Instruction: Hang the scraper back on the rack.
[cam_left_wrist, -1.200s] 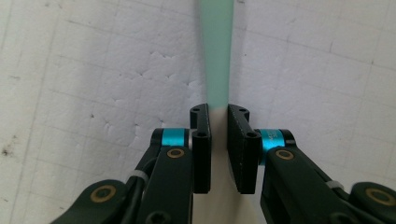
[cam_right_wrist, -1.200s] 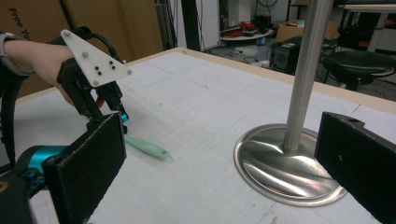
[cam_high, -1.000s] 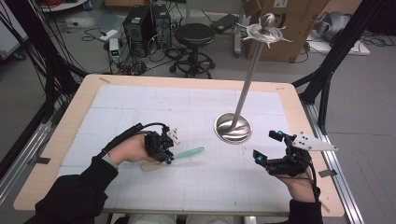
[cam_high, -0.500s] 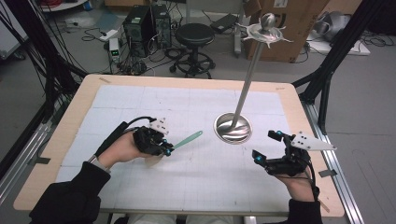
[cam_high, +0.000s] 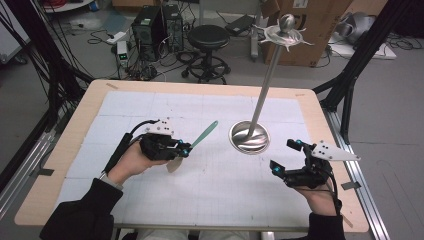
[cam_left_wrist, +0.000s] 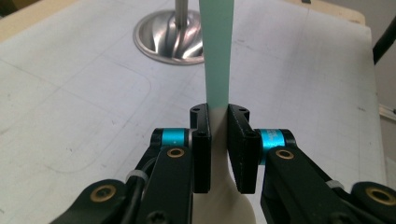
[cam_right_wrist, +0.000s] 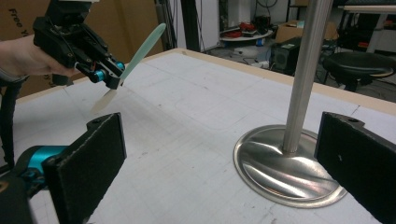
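Spatula (cam_high: 202, 135): one, clamped in the left gripper (cam_high: 184, 150), lifted off the table (cam_high: 65, 150) at centre left.
Spatula place: slants up and away from the jaws toward the stand (cam_high: 265, 85); its green tip ends left of the stand's base, apart from it.
Spatula look: flat narrow strip, mint green along the far handle, cream at the near blade end; the colours meet right at the jaws in the left gripper view (cam_left_wrist: 217, 46).
Counts: two grippers, two hands, one spatula, one stand, one table.
Left gripper grip: pads clenched on the spatula's flat faces near where green meets cream (cam_left_wrist: 218, 149); the blade widens below them.
Right gripper (cam_high: 287, 156): jaws spread wide with nothing between them, near the table's near right corner, well apart from the spatula.
Right gripper view: its two pads frame the stand's base (cam_right_wrist: 289, 172); the left gripper (cam_right_wrist: 112, 77) with the spatula (cam_right_wrist: 140, 46) shows far left.
Stand: round steel base on the table right of centre, one leaning pole, ball and small disc at the top.
Cut off: spatula's tip runs out of the top of the left gripper view; the blade's end is hidden behind the jaws there.
Hard to make out: in the high view the cream blade (cam_high: 174, 165) blends with the pale mat, its edge faint.
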